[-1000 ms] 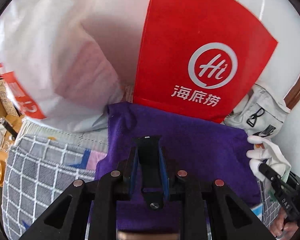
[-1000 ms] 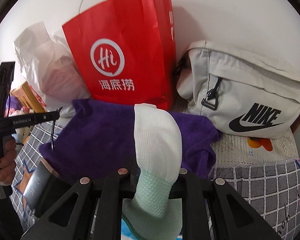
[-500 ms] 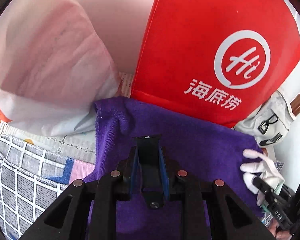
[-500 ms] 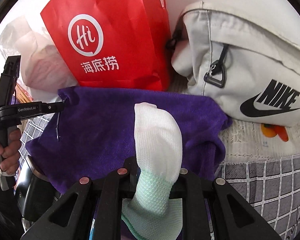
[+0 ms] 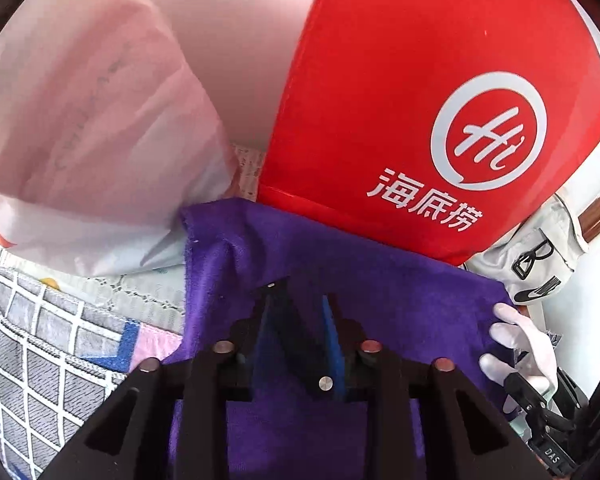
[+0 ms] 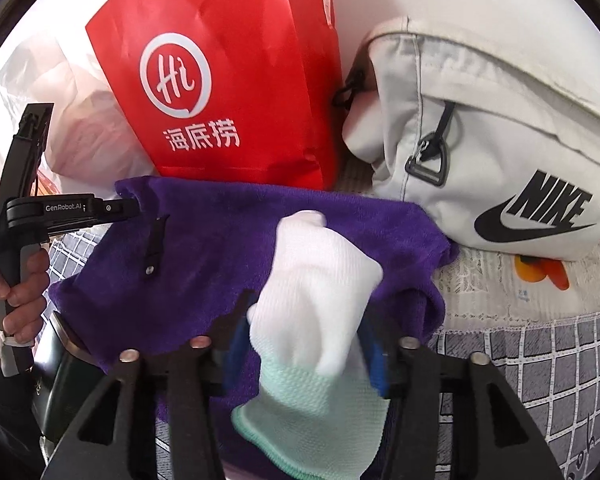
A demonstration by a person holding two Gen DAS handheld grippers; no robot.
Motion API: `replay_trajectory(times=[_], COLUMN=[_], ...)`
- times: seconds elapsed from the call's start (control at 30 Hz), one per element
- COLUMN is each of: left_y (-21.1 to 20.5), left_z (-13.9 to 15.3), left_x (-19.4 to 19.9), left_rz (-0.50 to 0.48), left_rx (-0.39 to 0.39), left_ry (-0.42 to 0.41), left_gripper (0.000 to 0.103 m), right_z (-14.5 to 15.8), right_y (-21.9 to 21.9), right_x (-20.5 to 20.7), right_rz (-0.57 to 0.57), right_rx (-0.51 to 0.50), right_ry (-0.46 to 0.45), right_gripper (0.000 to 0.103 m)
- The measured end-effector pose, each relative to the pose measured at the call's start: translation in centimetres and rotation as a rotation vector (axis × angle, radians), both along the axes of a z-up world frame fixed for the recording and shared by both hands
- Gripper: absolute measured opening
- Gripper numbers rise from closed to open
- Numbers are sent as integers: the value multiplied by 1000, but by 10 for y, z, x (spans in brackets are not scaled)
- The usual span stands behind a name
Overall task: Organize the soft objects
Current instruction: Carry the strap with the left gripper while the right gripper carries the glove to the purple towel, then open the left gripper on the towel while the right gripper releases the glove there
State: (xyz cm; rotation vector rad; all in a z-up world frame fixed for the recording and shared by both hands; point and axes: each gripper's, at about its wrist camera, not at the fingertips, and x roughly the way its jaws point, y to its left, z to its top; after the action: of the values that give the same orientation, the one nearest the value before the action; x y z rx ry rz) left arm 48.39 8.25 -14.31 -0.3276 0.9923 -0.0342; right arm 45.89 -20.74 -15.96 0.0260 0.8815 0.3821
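A purple towel (image 5: 380,280) lies spread on the bed in front of a red paper bag (image 5: 420,100); it also shows in the right wrist view (image 6: 227,240). My left gripper (image 5: 295,296) is over the towel with its jaws parted and nothing between them. A white knit glove with a mint cuff (image 6: 320,312) lies between the jaws of my right gripper (image 6: 304,316), which have opened around it, over the towel's right part. The glove also shows at the right of the left wrist view (image 5: 520,344).
A white plastic bag (image 5: 91,128) stands left of the red bag (image 6: 227,80). A white Nike bag (image 6: 500,140) leans against the wall at the right. A grey checked bedspread (image 5: 39,352) covers the bed. The left gripper's body (image 6: 31,208) stands at the towel's left edge.
Both grippers have opened: the left jaws parted over the towel, and the right jaws loosened around the glove, which has slumped wider. Both moved slightly toward the bags.
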Motion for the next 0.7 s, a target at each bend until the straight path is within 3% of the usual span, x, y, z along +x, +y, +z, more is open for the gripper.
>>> replay_trajectory(times=[0.13,0.23,0.33,0.5,0.7], left_y=[0,-2,-2,0,7], left_z=[18,33,40,58,70], left_x=[-10,-28,-48,-81,-124], left_rz=[6,2,-4,-4,20], left_rx=[17,12,-7,11,-3], left_ry=[-21,-53,-49,-67,-77], left_gripper=[33,45,47,48,51], right_z=[12,21,26,40,64], right_y=[1,5,7,0,-2], right_x=[-6,-14,-21,-31,-81], right_rz=[7,36,12,-7,-29], right_rx=[17,25,-5,40,52], right_ry=[-15,-45,-85,-58,-108], right_gripper=[58,80,80,80,80])
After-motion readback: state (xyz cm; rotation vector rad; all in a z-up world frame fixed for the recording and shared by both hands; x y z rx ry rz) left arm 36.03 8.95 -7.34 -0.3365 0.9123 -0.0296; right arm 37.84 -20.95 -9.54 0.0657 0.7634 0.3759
